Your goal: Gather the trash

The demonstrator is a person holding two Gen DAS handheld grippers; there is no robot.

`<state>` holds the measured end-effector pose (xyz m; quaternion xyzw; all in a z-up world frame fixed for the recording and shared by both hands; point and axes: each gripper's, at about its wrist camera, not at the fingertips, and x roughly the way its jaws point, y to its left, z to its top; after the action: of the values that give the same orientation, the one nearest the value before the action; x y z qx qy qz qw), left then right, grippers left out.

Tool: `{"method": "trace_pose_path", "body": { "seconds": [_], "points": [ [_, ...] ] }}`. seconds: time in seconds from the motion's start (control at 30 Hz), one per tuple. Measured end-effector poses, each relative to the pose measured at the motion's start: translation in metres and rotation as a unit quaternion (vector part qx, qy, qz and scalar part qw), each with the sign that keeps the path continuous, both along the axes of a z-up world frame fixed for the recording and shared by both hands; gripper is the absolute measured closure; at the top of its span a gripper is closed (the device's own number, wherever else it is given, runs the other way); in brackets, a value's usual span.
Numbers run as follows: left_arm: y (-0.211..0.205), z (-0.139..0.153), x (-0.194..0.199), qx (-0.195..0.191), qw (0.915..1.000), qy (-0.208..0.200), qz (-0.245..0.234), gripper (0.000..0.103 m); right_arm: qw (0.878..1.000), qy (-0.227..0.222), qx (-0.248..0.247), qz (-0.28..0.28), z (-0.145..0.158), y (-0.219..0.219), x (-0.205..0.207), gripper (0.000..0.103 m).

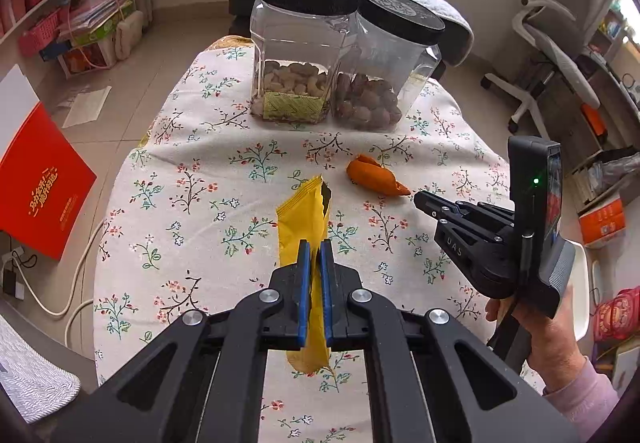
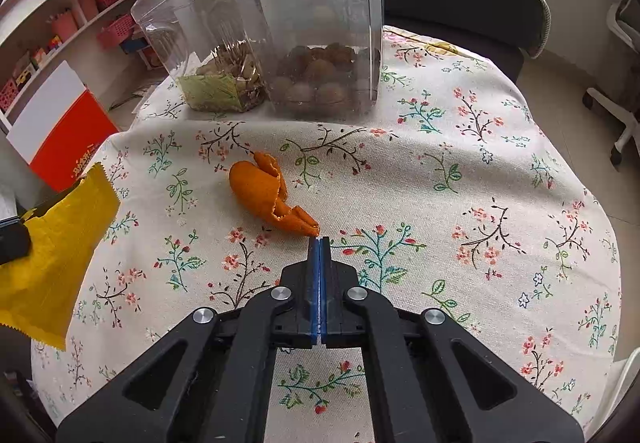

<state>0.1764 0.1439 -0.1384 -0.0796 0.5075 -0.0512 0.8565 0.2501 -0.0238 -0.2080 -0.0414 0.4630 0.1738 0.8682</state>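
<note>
L gripper [image 1: 315, 255] clamps yellow wrapper [image 1: 306, 215], lifted off tablecloth [image 1: 192, 171] for disposal. R gripper [image 2: 319, 243] closed, empty; tips just beside orange peel [image 2: 266, 193], probably next pickup.

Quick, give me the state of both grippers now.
Left gripper: shut on the yellow wrapper.
Right gripper: shut, holding nothing; its tips sit at the end of the orange peel.
</note>
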Motion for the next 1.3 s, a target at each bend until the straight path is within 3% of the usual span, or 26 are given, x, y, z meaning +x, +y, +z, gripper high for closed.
{"method": "trace_pose_path", "body": {
  "seconds": [0.1, 0.13, 0.37, 0.47, 0.5, 0.53, 0.8, 1.07, 1.3],
  "points": [
    [0.002, -0.001, 0.001, -0.007, 1.0000, 0.003, 0.001, 0.098, 0.999, -0.033, -0.014, 0.024, 0.004, 0.009, -0.002, 0.034],
    [0.003, -0.002, 0.001, -0.007, 1.0000, 0.004, 0.001, 0.098, 0.999, -0.034, -0.013, 0.035, 0.002, 0.013, 0.000, 0.033],
    [0.006, -0.005, 0.006, -0.016, 0.9998, 0.009, 0.002, 0.098, 0.996, -0.021, -0.056, 0.068, -0.024, 0.041, 0.021, 0.036],
    [0.006, -0.009, 0.009, -0.012, 0.9998, 0.013, 0.001, 0.098, 0.995, -0.020, -0.041, 0.083, -0.024, 0.046, 0.029, 0.060],
    [0.007, -0.010, 0.011, -0.012, 0.9998, 0.014, 0.003, 0.098, 0.995, -0.018, -0.037, 0.087, -0.023, 0.046, 0.032, 0.077],
    [0.007, -0.011, 0.012, -0.011, 0.9998, 0.016, 0.005, 0.098, 0.995, -0.016, -0.035, 0.088, -0.021, 0.047, 0.033, 0.085],
    [0.008, -0.008, 0.014, 0.010, 0.9993, 0.000, 0.037, 0.098, 0.999, -0.002, -0.006, 0.046, -0.006, 0.029, 0.012, 0.089],
    [-0.005, 0.027, -0.004, 0.024, 0.9963, -0.063, 0.053, 0.098, 0.999, -0.046, 0.003, 0.015, 0.059, 0.003, -0.037, 0.089],
    [-0.035, 0.061, -0.028, 0.049, 0.9884, -0.136, 0.046, 0.098, 0.996, -0.076, 0.028, -0.029, 0.107, -0.035, -0.075, 0.089]
  ]
}}
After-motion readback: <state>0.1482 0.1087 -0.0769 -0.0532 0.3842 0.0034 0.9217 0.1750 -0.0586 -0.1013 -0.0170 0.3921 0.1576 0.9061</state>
